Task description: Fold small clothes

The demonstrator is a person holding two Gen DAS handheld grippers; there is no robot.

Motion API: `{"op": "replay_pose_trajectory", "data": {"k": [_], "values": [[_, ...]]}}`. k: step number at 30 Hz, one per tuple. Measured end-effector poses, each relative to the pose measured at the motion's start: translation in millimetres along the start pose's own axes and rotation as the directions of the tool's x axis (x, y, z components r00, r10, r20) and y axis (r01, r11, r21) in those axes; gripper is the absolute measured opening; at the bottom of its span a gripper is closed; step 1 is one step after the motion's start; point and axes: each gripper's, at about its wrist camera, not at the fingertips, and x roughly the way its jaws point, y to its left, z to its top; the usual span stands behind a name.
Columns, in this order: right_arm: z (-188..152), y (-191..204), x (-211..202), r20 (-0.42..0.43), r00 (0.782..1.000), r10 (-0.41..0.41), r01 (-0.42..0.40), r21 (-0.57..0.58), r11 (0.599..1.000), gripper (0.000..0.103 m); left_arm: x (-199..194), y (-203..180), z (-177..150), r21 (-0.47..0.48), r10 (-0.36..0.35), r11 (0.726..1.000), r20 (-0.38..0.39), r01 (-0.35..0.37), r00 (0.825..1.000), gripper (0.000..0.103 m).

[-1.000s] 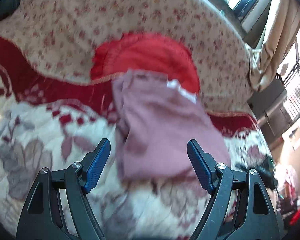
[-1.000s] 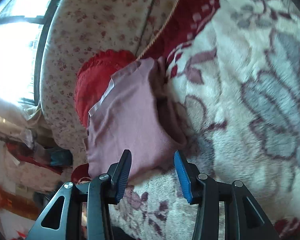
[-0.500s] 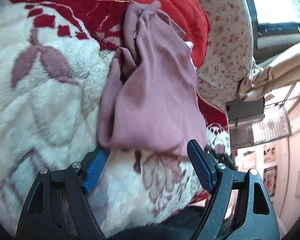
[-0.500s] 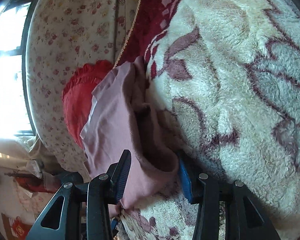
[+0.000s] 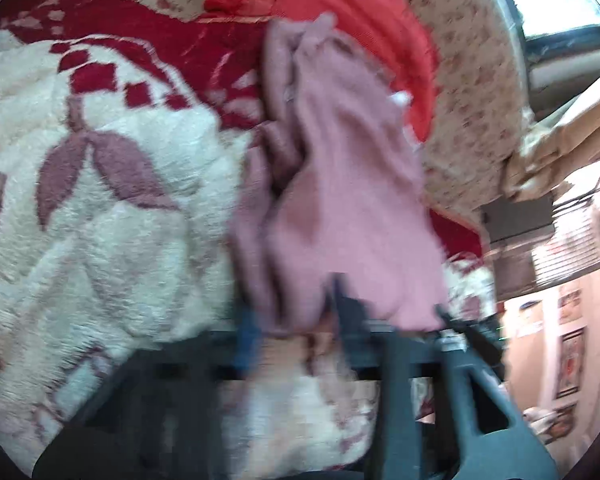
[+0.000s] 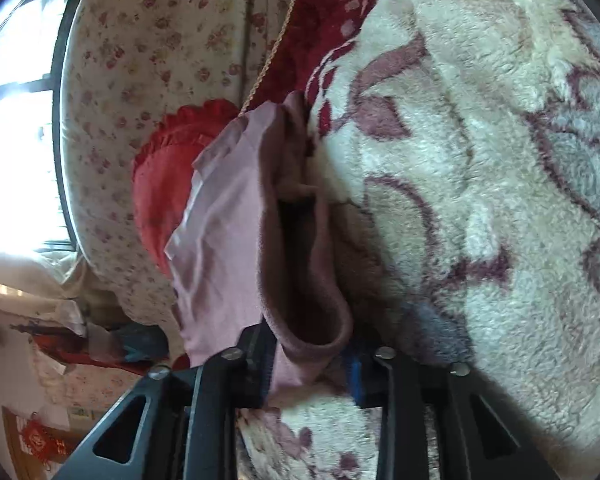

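Pink fabric is getting pinched from both sides right now. Nearest the right wrist camera, the right gripper [image 6: 312, 364] is clamping on the near rolled hem of the pink garment [image 6: 236, 248] — its jaws have just been closing, and the cloth is bunching up between the black finger and the blue pad. In the left wrist view everything close up is smearing with motion blur, but the left gripper [image 5: 296, 320] has just been closing too, and its fingers are sitting nearly together with the garment's [image 5: 340, 208] bottom edge caught between them.

The garment itself is lying lengthwise away from both cameras on a fluffy cream blanket [image 6: 480, 208] with mauve leaf shapes and a dark red border. Its near end is opening like a pocket in the right view, and the far end is crumpling into folds.

Further out, the garment's top is overlapping a red ruffled cushion [image 5: 364, 12] — that one is resting against a cream quilt with small flowers [image 6: 148, 60]. Beyond that, a bright window [image 6: 16, 120] is glowing, and beige curtain fabric [image 5: 560, 148] is hanging beside it.
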Motion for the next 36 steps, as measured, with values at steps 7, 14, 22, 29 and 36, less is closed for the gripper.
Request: {"op": "replay_pose_trajectory", "data": {"k": [7,14,22,29,36], "values": [[-7.8,20.1,-16.5,0.045,0.997,-0.059,0.066,-0.162,0.985,0.006,-23.7,-1.1,-14.2,0.088,-0.019,0.996,0.029,0.016,0.999,0.005],[-33.3,5.5,-57.9,-0.003,0.999,-0.041,0.040,-0.197,0.980,0.006,-55.8,11.7,-58.7,0.121,-0.104,0.987,-0.031,0.107,0.994,0.005],[-48.1,-20.5,-70.6,-0.039,0.997,-0.069,0.062,-0.155,0.986,0.006,-39.5,21.5,-76.4,0.113,-0.063,0.991,-0.069,0.070,0.996,0.007],[-45.7,5.2,-100.0,0.260,0.942,-0.214,0.276,-0.231,0.933,0.009,-36.5,33.9,-79.6,0.087,-0.120,0.988,-0.074,0.126,0.990,0.011],[-84.8,55.7,-51.4,0.171,0.953,-0.252,0.304,-0.557,0.773,0.009,-32.5,46.5,-81.7,0.051,-0.163,0.985,-0.082,0.167,0.983,0.011]]}}
